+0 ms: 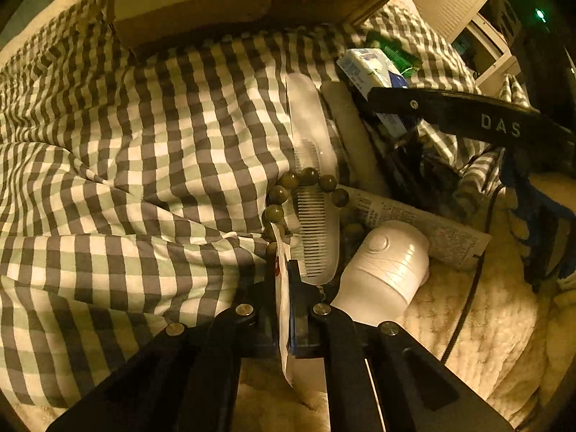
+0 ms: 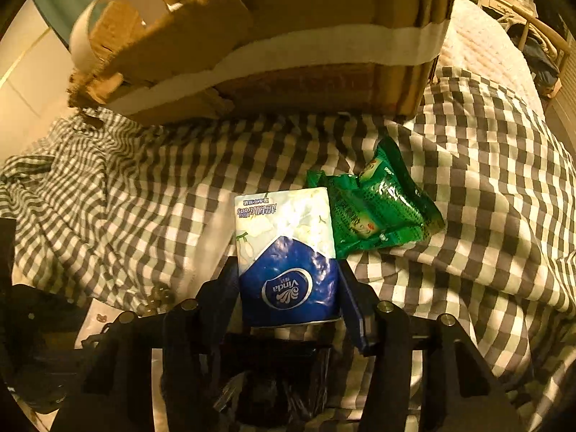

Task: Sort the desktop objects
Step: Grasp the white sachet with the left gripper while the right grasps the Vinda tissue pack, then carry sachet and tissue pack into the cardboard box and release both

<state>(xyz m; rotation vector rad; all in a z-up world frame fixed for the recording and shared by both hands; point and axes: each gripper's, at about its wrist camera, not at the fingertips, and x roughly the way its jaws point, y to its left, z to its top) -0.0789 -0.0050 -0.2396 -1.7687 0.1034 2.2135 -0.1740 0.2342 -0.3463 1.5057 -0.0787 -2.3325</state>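
Observation:
My left gripper (image 1: 284,270) is shut on a thin white card (image 1: 282,309) held edge-on above a white comb (image 1: 316,216), a green bead bracelet (image 1: 288,187) and a white bottle (image 1: 385,270). My right gripper (image 2: 288,288) is shut on a blue and white Vinda tissue pack (image 2: 288,252), held over the checkered cloth (image 2: 144,198). A green snack packet (image 2: 381,205) lies just right of the pack. In the left wrist view the tissue pack (image 1: 370,68) and the right gripper's finger (image 1: 468,115) show at the upper right.
A cardboard box (image 2: 288,54) stands at the far edge of the cloth, also in the left wrist view (image 1: 252,3). A printed paper sachet (image 1: 424,226) and a black cable (image 1: 471,277) lie on cream fleece (image 1: 486,324). A black bag (image 2: 273,378) sits under the right gripper.

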